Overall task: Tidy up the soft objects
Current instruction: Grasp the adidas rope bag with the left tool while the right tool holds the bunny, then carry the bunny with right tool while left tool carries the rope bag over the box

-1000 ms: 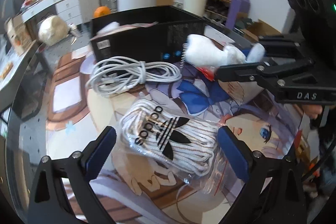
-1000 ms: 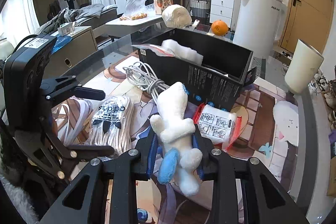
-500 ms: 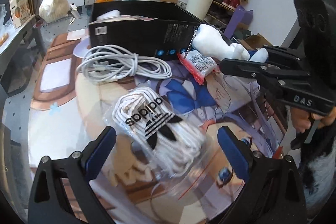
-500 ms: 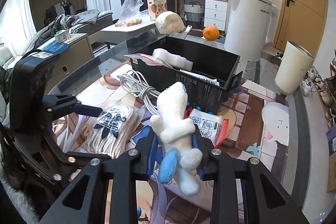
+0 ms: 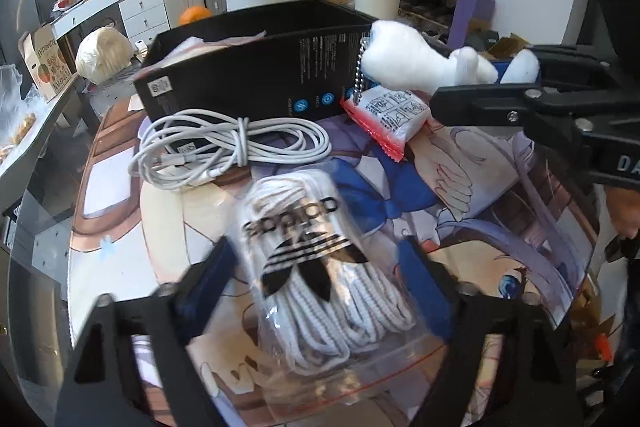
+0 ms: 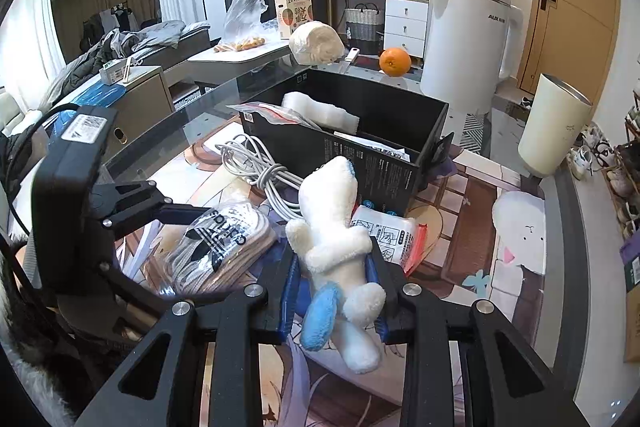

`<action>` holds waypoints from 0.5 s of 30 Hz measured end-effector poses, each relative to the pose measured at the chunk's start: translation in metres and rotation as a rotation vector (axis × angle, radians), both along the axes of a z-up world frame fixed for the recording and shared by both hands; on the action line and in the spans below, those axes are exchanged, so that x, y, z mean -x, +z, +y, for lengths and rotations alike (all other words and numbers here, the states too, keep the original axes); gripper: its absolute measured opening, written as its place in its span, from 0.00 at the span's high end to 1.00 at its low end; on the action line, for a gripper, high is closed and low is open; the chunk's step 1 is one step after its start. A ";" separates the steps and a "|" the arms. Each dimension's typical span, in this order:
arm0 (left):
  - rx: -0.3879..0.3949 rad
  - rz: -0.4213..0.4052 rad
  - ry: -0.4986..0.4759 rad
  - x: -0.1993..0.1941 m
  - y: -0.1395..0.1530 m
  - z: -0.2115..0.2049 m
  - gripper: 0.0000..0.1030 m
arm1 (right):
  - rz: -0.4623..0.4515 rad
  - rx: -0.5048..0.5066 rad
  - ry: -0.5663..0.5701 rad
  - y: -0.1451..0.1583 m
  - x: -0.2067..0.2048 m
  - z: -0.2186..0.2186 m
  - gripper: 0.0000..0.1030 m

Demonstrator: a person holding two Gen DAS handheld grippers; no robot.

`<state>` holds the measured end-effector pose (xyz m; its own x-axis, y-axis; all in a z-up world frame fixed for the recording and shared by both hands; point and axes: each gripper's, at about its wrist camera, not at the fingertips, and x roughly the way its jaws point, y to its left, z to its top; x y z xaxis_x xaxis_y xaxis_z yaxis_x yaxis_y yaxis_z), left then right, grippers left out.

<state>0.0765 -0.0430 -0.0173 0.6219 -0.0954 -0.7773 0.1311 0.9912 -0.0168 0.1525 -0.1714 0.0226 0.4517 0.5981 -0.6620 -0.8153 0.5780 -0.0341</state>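
Left wrist view: the bag of laces (image 5: 320, 279), a clear plastic pouch stuffed with white cord, lies on the table (image 5: 112, 211) right between the left gripper (image 5: 316, 267)'s fingers (image 5: 212, 267), which are closing on its two sides; whether the pads already press the plastic is blurred. It should be light and squashy, but the film looks slick and loose, so a hold across the thick bundle of cord, not the flat empty edge nearest the camera, seems safest. The gripper tilts steeply down over it.

In the right wrist view, the right gripper (image 6: 332, 291) has its fingers (image 6: 290, 287) clamped on the waist of a white plush toy (image 6: 332, 227), whose head sticks out ahead of the fingertips and whose legs and blue tail hang back toward the camera. The toy is soft and light and gives under the pads. This gripper slants down, facing the black box (image 6: 400, 171) beyond its fingertips, where the soft things probably belong.
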 end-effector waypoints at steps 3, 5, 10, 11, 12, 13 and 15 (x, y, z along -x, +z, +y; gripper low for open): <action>-0.001 -0.021 0.019 0.005 0.003 0.008 0.56 | -0.005 -0.002 0.002 0.001 0.002 0.001 0.71; 0.025 -0.030 0.028 0.008 0.005 0.016 0.59 | -0.009 -0.005 0.005 0.002 0.004 0.002 0.71; 0.062 -0.083 0.041 0.017 0.015 0.030 0.60 | -0.018 -0.020 0.013 0.005 0.007 0.003 0.71; 0.068 -0.098 0.038 0.021 0.019 0.033 0.60 | -0.021 -0.026 0.013 0.007 0.007 0.002 0.71; 0.071 -0.107 0.038 0.022 0.021 0.034 0.60 | -0.023 -0.032 0.013 0.008 0.008 0.002 0.71; 0.076 -0.125 0.036 0.024 0.025 0.035 0.60 | -0.024 -0.036 0.012 0.009 0.009 0.002 0.71; 0.082 -0.152 0.040 0.025 0.032 0.039 0.60 | -0.032 -0.050 0.010 0.013 0.010 0.001 0.71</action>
